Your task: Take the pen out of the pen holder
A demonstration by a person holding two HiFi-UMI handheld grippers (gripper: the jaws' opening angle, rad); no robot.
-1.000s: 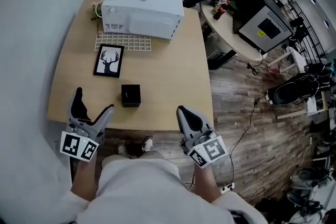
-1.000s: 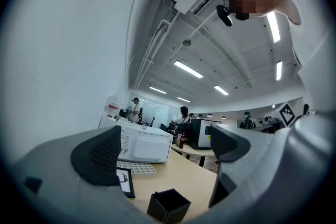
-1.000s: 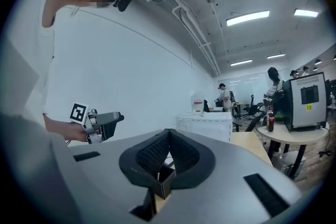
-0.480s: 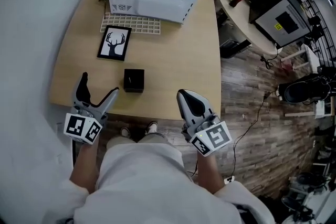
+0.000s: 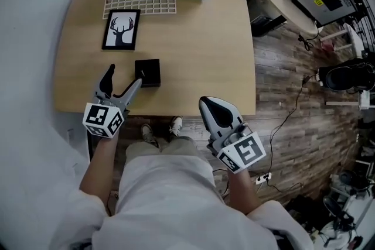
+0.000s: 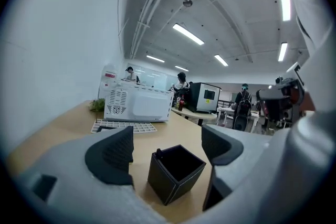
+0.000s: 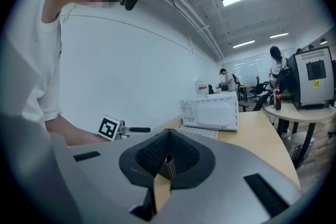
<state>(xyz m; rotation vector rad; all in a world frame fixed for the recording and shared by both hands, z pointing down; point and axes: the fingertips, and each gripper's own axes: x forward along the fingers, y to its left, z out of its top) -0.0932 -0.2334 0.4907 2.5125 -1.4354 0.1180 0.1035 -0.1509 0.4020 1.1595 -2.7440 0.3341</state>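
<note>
Pen (image 6: 158, 152) tip shows at the pen holder (image 6: 176, 176) corner. Left gripper (image 6: 167, 140): 2 jaws apart, just narrowing, gripping nothing; centre them on that tip. Right gripper (image 7: 167, 153): jaws together, empty.

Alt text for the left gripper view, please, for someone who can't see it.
The left claw, its jaws apart but just closing in, frames a black square pen holder standing on the tan table just ahead, untouched, with nothing in its grip. A dark pen pokes from the holder's near corner; a white microwave sits behind.
</note>
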